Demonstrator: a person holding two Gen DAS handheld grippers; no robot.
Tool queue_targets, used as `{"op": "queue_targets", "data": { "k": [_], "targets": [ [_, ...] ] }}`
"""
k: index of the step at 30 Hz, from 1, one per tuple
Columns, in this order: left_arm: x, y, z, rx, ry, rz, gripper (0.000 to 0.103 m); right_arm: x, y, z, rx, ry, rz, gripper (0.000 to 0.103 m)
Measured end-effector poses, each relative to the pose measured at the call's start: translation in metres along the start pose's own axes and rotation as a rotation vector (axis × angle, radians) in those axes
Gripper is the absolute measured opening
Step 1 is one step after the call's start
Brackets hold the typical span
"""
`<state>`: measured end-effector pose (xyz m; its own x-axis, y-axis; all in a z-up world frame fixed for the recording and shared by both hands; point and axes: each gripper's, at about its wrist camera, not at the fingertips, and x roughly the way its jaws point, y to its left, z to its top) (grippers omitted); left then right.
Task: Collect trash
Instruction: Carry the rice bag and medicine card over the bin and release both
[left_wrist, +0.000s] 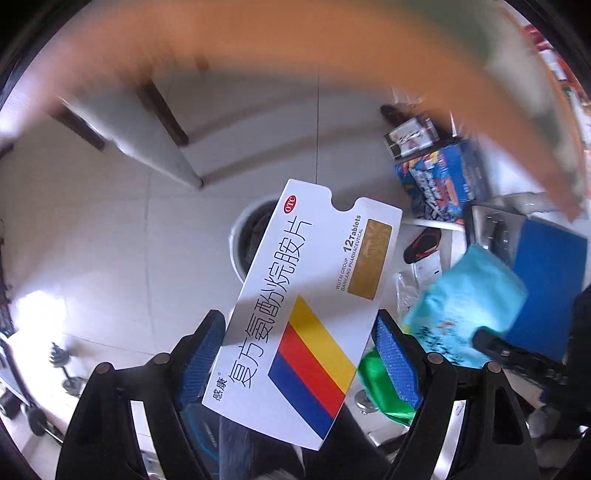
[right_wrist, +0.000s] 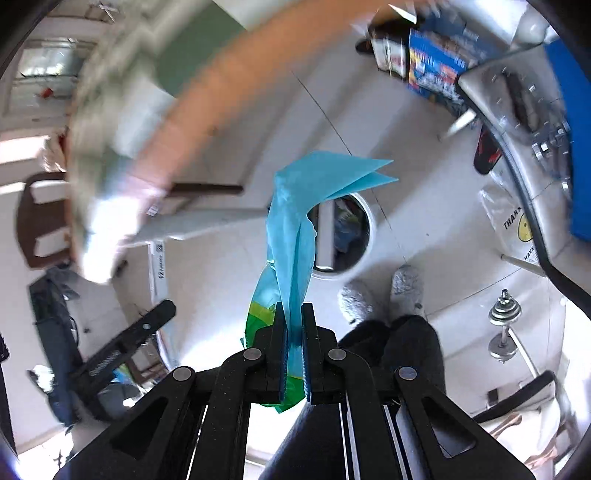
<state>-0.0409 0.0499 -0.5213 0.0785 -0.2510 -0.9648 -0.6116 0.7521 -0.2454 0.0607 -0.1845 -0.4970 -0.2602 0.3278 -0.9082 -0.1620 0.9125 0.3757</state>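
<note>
On the left wrist view my left tongs (left_wrist: 299, 354) are pinching a flattened white medicine box (left_wrist: 303, 314) between the blue pads (left_wrist: 395, 362), held up in the air above the tiled floor (left_wrist: 110, 240). Its print reads clearly: a red "OTC" oval, "12 Tablets", "WUTAI GROUP GANKANG PHARMACEUTICAL", large black Chinese characters along its length, a gold patch and yellow, red and blue slanted stripes. Behind its upper end I see the white waste bin (left_wrist: 236, 240) standing on the floor. To the right is a light blue packet (left_wrist: 469, 295) with a green piece (left_wrist: 373, 373) under it. Further back sits a blue printed carton (left_wrist: 439, 181); its writing is too blurred to read. On the right wrist view my right tongs (right_wrist: 294, 332) are pressed together on that light blue packet (right_wrist: 295, 229), which rises upright from the jaws and folds over at the top, green (right_wrist: 258, 314) showing at its base. The bin (right_wrist: 347, 236) lies beyond it, partly hidden. A clear bag (right_wrist: 513, 229) at right shows "THAN" and "HAVE" beside a smiley face. A dumbbell (right_wrist: 504, 328) rests on the floor.
</note>
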Motion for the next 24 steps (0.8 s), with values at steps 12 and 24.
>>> {"op": "queue_targets", "data": {
  "k": [12, 24],
  "targets": [
    [0.211, 0.050, 0.057, -0.078, 0.100, 0.048, 0.102, 0.267, -0.073, 0.103, -0.027, 0.100, -0.100, 0.011],
    [0.203, 0.069, 0.033, -0.048, -0.002, 0.194, 0.102, 0.310, -0.072, 0.089, -0.154, 0.044, -0.257, 0.102]
  ]
}}
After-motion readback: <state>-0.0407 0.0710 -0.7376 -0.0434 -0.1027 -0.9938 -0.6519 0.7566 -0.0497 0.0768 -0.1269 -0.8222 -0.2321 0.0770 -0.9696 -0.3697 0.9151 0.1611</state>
